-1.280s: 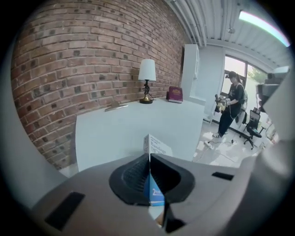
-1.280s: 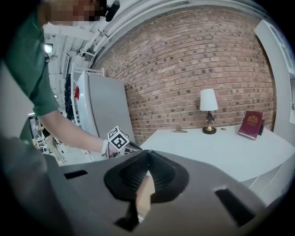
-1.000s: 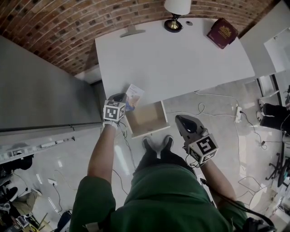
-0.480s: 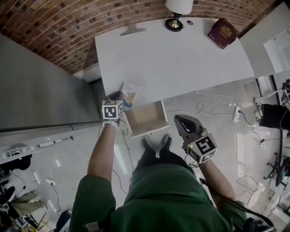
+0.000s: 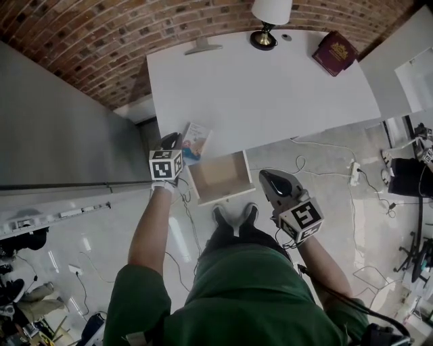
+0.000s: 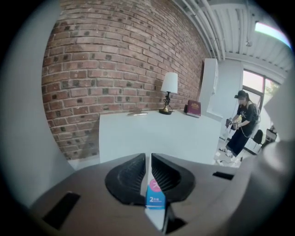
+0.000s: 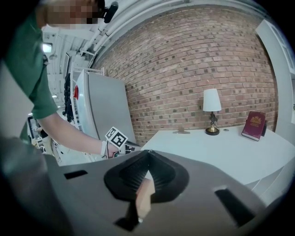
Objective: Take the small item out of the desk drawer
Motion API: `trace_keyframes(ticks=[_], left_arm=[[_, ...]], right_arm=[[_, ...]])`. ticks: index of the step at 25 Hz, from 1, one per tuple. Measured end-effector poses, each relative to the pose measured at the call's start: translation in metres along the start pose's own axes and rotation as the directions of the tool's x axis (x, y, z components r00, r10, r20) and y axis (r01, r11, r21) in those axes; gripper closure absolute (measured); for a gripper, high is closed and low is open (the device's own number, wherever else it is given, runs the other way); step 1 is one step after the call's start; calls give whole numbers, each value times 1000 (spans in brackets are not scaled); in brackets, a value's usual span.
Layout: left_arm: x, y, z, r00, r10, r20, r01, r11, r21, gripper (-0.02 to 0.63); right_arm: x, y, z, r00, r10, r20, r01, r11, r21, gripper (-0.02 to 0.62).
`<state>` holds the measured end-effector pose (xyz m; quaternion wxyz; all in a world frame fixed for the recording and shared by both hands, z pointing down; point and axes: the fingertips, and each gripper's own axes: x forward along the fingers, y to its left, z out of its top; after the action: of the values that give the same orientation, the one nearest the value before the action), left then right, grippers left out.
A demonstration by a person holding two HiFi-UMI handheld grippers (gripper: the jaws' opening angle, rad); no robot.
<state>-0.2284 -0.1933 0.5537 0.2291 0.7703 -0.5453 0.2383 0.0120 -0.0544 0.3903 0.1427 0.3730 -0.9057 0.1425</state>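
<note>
Step in hand: carry-out. The small packet (image 5: 195,140) is already clear of the open drawer (image 5: 220,176) and hangs over the desk (image 5: 270,88) edge, left of frame centre. The left gripper (image 6: 148,161) pinches it edge-on between its pads (blue-and-pink label at the jaw root). Next, by my reading: lower it onto the desktop and part the jaws; the right gripper (image 5: 268,180) is closed and empty, just right of the drawer.

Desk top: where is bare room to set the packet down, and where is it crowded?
The desk's middle and front are bare, from the packet over the left corner to the right edge. Crowded only along the back: grey piece, lamp, red book.
</note>
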Motion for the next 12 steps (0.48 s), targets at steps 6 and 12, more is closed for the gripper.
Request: trace_keyframes(ticks=[6,12], left_arm=[[-35,-9,51,992,-6,129,6,1000,-2,591],[-77,-20,90,972,-5,234,11,1000,-20,591]], right_arm=[[2,2,18,999,17,35,-16,1000,-18,592],[-3,-3,39,996,21,82,-16,998,-56,592]])
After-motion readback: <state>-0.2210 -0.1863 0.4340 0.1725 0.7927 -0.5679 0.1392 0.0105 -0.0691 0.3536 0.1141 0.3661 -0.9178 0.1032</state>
